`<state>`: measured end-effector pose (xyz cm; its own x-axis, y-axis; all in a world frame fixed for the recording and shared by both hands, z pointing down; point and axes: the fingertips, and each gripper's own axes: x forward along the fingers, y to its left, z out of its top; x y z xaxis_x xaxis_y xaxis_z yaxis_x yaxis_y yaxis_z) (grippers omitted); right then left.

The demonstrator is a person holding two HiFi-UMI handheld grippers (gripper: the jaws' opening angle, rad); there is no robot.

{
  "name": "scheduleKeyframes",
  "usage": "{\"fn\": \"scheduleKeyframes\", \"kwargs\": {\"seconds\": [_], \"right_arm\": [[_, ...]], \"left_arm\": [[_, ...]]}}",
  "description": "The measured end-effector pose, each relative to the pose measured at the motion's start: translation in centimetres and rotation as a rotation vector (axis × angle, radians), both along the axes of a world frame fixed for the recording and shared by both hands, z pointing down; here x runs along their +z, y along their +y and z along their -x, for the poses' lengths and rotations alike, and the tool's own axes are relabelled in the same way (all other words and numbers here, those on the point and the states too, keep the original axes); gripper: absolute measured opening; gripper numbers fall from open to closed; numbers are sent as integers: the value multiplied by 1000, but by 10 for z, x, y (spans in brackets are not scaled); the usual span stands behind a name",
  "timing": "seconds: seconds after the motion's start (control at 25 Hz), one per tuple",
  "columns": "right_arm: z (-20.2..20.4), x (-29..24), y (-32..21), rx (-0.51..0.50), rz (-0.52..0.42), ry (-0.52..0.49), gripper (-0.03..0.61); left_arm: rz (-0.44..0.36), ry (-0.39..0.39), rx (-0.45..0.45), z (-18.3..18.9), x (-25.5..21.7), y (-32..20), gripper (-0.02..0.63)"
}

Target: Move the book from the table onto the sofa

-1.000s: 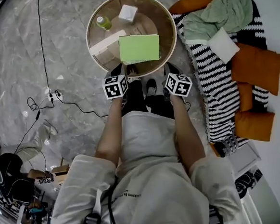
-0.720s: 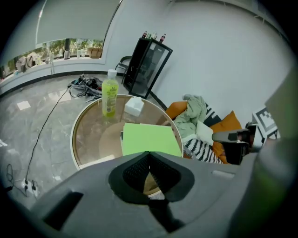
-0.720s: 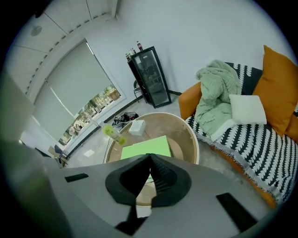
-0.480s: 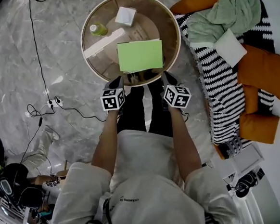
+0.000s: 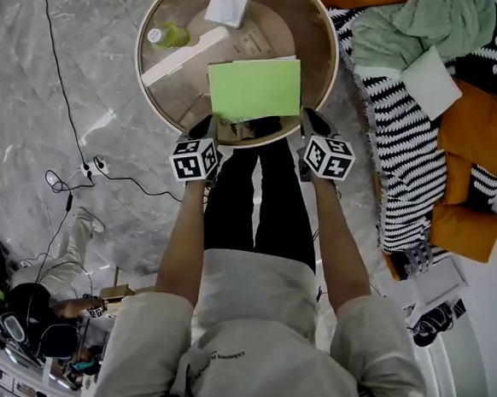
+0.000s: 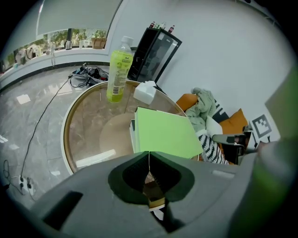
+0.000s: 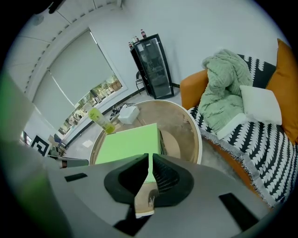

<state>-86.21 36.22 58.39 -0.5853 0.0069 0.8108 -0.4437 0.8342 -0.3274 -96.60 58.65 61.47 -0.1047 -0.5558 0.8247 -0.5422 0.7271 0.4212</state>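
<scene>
A: Starting at the left. What is showing on the floor?
B: A black cable (image 5: 57,71) is trailing over the marble floor (image 5: 20,126), well apart from the tabletop.
A: Left hand-held gripper?
B: The left hand-held gripper (image 5: 212,125) is hovering at the near rim of the round tabletop (image 5: 143,73). It is pointing steeply down at the book's near left corner. Its jaws are sitting pressed together with nothing between them. Whether the tip is touching the book, I cannot tell.
A: What is standing on the tabletop?
B: A green bottle (image 5: 167,35) is standing upright at the far left. A white box (image 5: 227,7) is sitting just right of it, farther back. The book (image 5: 255,88), green cover up, is lying flat on the near half of the tabletop, between the two grippers.
A: Right hand-held gripper?
B: The right hand-held gripper (image 5: 307,118) is hanging at the book's near right corner, mirroring the left. Its jaws are likewise sitting closed on nothing.
A: And the far right?
B: The sofa (image 5: 400,164), covered in black-and-white stripes, is standing beside the tabletop. A pale green blanket (image 5: 423,17) is lying crumpled at its far end. A white pillow (image 5: 428,81) is resting just below the blanket, and orange cushions (image 5: 475,133) are lining the outer edge.
</scene>
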Motion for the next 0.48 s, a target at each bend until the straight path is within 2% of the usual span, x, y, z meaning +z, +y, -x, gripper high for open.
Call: {"fn": "scheduleKeyframes", "kwargs": {"seconds": [0.32,0.36,0.48], "right_arm": [[22,28,-17,-63,40,27,13],[24,30,-18,-61,49,30,36],[26,39,-20,-64,71,49,85]], "left_arm": [[22,-16,51,25,14,-20,12],[27,-19,55,29,15,-21,18],[32,-10,57,34,21,-25,96]]}}
